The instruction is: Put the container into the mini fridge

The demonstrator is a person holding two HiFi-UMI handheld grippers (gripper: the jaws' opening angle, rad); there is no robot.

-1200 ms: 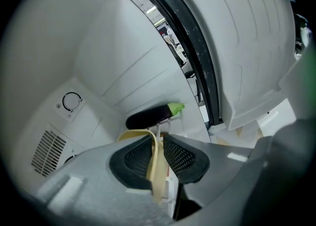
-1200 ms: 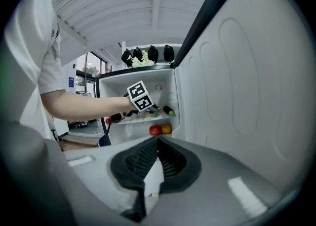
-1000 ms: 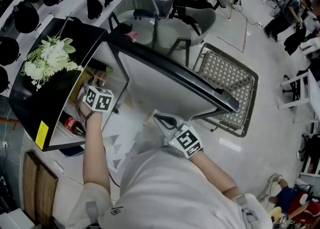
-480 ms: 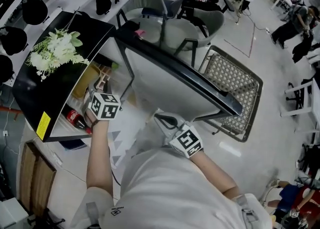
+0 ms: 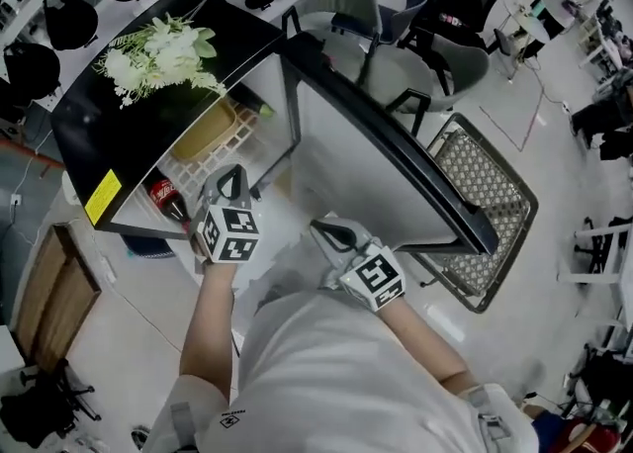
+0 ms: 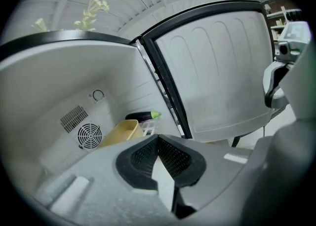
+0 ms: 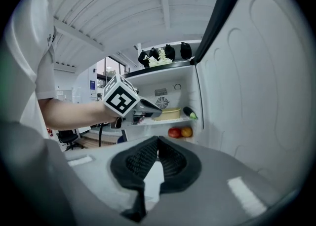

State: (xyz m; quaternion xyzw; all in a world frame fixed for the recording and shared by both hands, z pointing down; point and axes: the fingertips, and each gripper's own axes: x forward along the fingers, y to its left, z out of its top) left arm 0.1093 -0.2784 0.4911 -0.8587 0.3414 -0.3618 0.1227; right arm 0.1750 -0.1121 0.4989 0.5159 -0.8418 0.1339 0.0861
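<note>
Head view, nearest first: a white shirt (image 5: pixel 336 372), then two grey plastic grippers, each carrying a cube of black-and-white squares. The left gripper (image 5: pixel 232 174) hovers at the mouth of the fridge (image 5: pixel 84 130), short of the shelf. Its jaws have just closed, the dimpled black rubber pads meeting tip to tip with nothing between them. The right gripper (image 5: pixel 323 228) points at the white moulded liner of the open door (image 5: pixel 376 164), its jaws likewise pressed together and empty.

Beyond the left gripper lies a white wire shelf (image 5: pixel 223 149). On it sits the container (image 5: pixel 203 130), a shallow, pale yellow plastic tub, oblong with rounded corners. It is already inside the fridge and apart from both grippers. Below the shelf a cola bottle (image 5: pixel 166 199) lies on its side. The fridge's top is glossy black, with a yellow sticker (image 5: pixel 104 198) at one corner and white flowers (image 5: pixel 163 50) on it.

Left gripper view looks into the cabinet, where the head view cannot. The smooth white back wall carries a round fan grille (image 6: pixel 90 136) and a slotted vent (image 6: pixel 74 118). A dark, glossy aubergine (image 6: pixel 142 116) with a green end lies just beside the container. Right gripper view alone shows two round fruits (image 7: pixel 179 132), one red, one orange, side by side on the level under the shelf
</note>
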